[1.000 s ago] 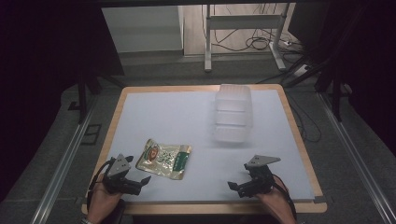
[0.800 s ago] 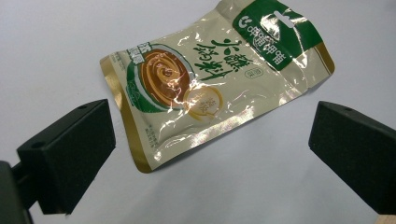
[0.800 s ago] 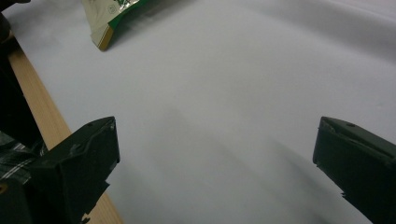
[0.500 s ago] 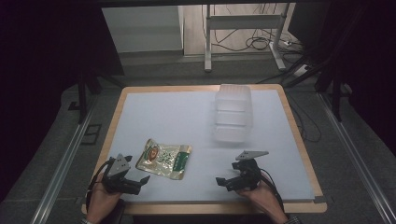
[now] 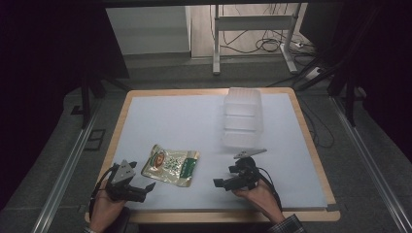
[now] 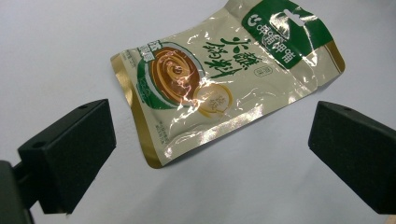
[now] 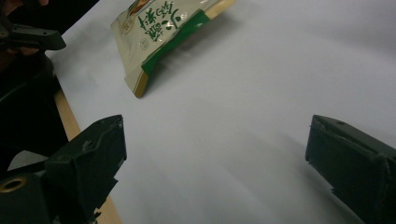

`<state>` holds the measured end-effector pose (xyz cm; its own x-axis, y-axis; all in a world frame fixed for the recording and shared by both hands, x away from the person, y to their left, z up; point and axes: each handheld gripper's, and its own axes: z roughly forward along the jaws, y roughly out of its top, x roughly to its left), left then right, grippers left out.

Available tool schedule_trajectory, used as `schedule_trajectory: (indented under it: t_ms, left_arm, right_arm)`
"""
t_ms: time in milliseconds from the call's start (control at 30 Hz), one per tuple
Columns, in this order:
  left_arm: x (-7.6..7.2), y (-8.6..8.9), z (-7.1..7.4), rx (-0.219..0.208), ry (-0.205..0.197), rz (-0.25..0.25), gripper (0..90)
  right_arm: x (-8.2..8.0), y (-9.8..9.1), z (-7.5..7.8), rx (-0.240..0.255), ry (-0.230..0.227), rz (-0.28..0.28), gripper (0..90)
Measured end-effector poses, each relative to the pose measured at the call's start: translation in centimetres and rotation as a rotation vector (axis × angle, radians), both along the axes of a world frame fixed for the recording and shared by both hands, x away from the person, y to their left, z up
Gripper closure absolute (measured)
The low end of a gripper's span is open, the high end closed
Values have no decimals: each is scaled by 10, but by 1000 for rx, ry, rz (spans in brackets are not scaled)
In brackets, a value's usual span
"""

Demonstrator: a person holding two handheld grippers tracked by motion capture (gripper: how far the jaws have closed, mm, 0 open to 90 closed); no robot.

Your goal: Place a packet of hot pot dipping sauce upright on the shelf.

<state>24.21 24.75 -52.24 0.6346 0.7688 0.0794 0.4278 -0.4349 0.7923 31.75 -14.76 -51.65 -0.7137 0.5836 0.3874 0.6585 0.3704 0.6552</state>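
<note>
A cream and green food pouch (image 5: 171, 165) with a bowl picture lies flat on the white tabletop near the front left. The pouch (image 6: 219, 79) sits just beyond my left gripper (image 6: 210, 154), whose jaws stand wide apart with nothing between them. That left gripper (image 5: 145, 189) rests at the front left edge, held by a hand. My right gripper (image 5: 221, 183) is near the front middle, pointing left toward the pouch (image 7: 163, 32). Its jaws, seen around (image 7: 215, 158), are open and empty.
A clear plastic container (image 5: 243, 116) stands at the back right of the table. The wooden rim (image 5: 116, 131) frames the white surface. In the right gripper view the left hand's gripper (image 7: 32, 37) appears at the upper left, off the table's edge.
The right gripper has moved left and forward along the table's front, turning toward the pouch. The left gripper and the pouch have stayed put.
</note>
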Motion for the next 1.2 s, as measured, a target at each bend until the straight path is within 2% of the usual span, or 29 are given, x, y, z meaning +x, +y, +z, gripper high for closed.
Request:
schedule_trajectory:
  t_ms: [233,433,667,733,1067,1200]
  left_arm:
    - [0,1,1,-3,-2,4,7]
    - [-1,1,1,-2,-6,5,7]
    - [0,2,1,-2,-7,4,7]
    - [-1,2,1,-1,-7,3,7]
    - [0,1,1,0,-5,0,7]
    - [-1,1,1,1,-6,-1,7]
  right_arm:
    - [11,30,-1,37,20,8,176]
    - [17,47,-4,61,37,2,212]
    - [21,66,-13,58,44,-40,273]
    - [22,72,-17,71,52,-48,302]
    - [27,91,-25,91,42,-62,372]
    - [30,102,-27,98,27,-81,454]
